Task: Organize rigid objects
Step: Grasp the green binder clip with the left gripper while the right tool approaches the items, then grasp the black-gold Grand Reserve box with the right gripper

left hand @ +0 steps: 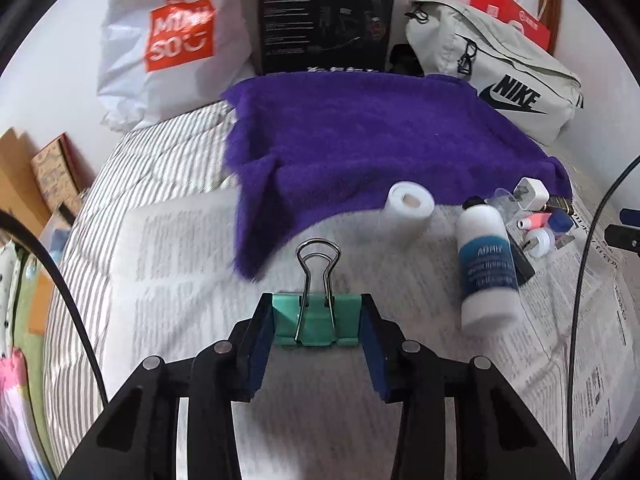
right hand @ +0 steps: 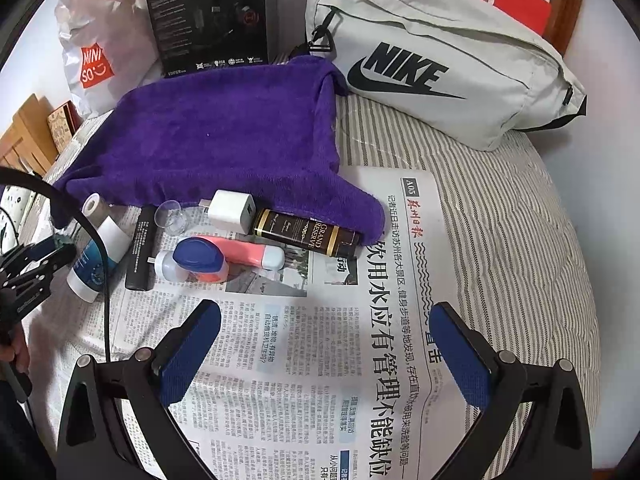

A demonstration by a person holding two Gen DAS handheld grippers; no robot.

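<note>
A green binder clip (left hand: 316,322) with its wire handles folded up lies on the newspaper (left hand: 180,280). My left gripper (left hand: 317,308) is shut on it, one blue pad pressed against each side. To its right lie a white bottle with a blue label (left hand: 486,264), a white roll (left hand: 408,212) and a white charger cube (left hand: 530,194). My right gripper (right hand: 324,312) hangs open over the newspaper (right hand: 320,380) with nothing between its fingers. Beyond it lie a pink tube (right hand: 244,258), a blue-capped jar (right hand: 198,260), a dark "Grand Reserve" box (right hand: 308,234), a black tube (right hand: 142,248) and a clear cup (right hand: 172,216).
A purple towel (right hand: 224,140) is spread behind the small items on striped bedding (right hand: 500,220). At the back stand a grey Nike bag (right hand: 440,60), a black headphone box (right hand: 208,16) and a white Miniso bag (left hand: 168,48). Black cables cross both views.
</note>
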